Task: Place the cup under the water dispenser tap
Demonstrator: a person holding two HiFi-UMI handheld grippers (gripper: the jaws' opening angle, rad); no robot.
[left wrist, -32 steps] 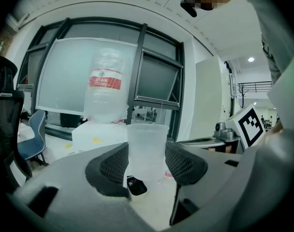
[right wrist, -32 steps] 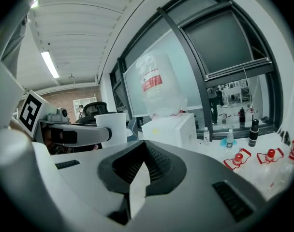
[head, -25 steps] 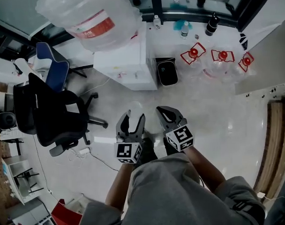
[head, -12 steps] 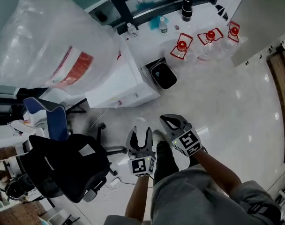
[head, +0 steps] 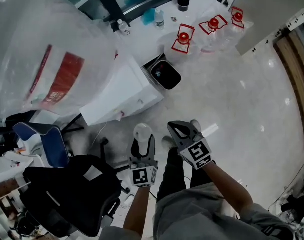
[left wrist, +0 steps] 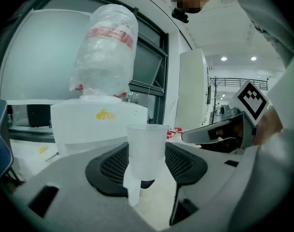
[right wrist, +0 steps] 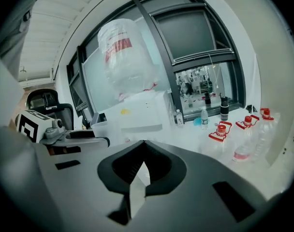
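Note:
My left gripper [head: 143, 144] is shut on a clear plastic cup [head: 142, 131], which it holds upright above the pale floor. In the left gripper view the cup [left wrist: 146, 151] stands between the two jaws, in front of the white water dispenser [left wrist: 101, 124]. The dispenser [head: 119, 91] carries a large clear bottle [head: 42, 59] with a red label and stands up and left of both grippers. My right gripper [head: 180, 127] is just right of the left one, shut and empty; its tips meet [right wrist: 143, 144]. The tap is not visible.
A black bin [head: 166, 75] sits right of the dispenser. Water jugs with red caps [head: 184, 36] and small bottles [head: 159, 18] stand by the window. A black office chair [head: 67, 189] and a blue chair [head: 42, 136] are at the left. A person's legs are below the grippers.
Both grippers have sunk and come closer to the dispenser, which now fills more of the head view's left. The cup stays in the left gripper; the right stays shut.

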